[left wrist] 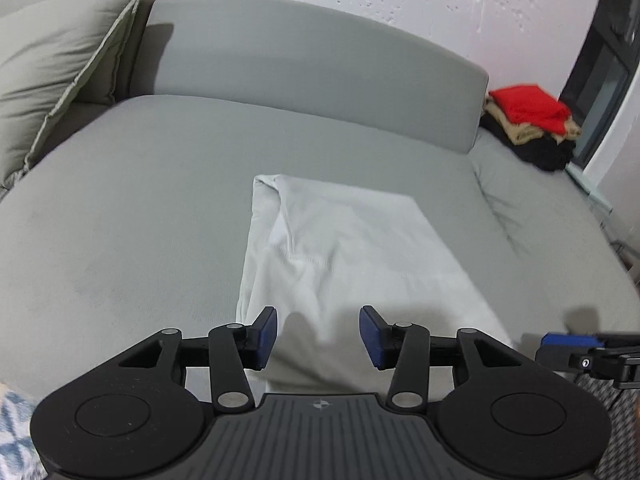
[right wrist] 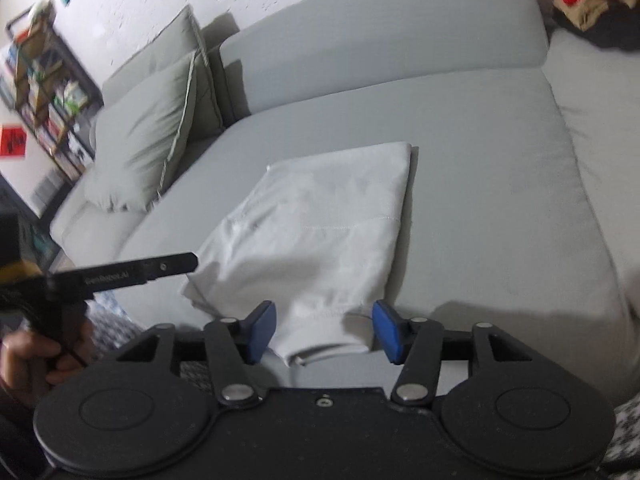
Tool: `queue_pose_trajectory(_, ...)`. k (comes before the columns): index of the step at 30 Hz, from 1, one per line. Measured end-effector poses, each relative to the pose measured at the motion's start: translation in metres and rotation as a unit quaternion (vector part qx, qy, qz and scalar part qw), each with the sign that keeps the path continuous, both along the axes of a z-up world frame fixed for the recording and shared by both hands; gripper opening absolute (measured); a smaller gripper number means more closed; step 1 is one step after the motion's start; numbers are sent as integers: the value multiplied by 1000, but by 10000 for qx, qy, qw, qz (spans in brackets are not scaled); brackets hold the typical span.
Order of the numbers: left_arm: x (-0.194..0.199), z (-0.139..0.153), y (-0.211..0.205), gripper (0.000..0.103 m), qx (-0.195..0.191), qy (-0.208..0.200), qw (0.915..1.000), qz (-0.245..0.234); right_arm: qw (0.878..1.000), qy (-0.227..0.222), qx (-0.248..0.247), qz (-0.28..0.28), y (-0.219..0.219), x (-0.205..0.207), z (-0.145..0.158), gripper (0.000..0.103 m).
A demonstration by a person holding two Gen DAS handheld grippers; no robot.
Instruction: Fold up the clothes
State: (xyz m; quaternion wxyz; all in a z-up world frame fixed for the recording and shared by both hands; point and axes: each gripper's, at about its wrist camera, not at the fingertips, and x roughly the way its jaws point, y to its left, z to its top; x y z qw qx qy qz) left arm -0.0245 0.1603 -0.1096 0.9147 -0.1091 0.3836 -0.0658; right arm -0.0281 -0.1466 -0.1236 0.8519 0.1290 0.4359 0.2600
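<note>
With both my left gripper and right gripper open and empty, the white garment lies lengthwise straight ahead.

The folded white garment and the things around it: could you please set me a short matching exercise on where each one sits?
Things:
1. white garment
2. red cloth
3. grey pillows
4. left claw

Places or states:
A. top of the pile at the sofa's far right
B. open, above the garment's near edge
C. propped at the far left
D. flat, mid-seat

Pairs: 1-D, 2-A, 3-C, 4-B
</note>
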Motion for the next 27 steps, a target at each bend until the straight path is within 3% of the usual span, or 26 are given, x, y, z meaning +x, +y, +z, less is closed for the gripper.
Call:
queue_pose_trajectory(3, 7, -2, 7, 55, -114, 106, 9997, 209, 9993, 167, 208, -243, -5, 9, -5, 66)
queue_pose_trajectory(10, 9, -1, 16, 62, -370, 83, 9990, 255, 9943, 528, 549, -750, -14, 29, -21, 66)
queue_pose_trajectory(14, 19, -4, 31, 62, -769, 346, 9964, 109, 9910, 791, 698, -829, -18, 38, -27, 65)
queue_pose_trajectory(20, 46, -19, 63, 62, -1275, 1169, 9849, 8, 9858, 1143, 916, -818, -24, 48, -35, 60)
queue_pose_trajectory(23, 62, -34, 73, 61, -1566, 1745, 9721, 16, 9826, 1387, 953, -781, -26, 57, -43, 56)
queue_pose_trajectory(27, 73, -38, 75, 68, -1785, 1871, 9660, -51, 9742, 1713, 1180, -878, -31, 67, -59, 47)
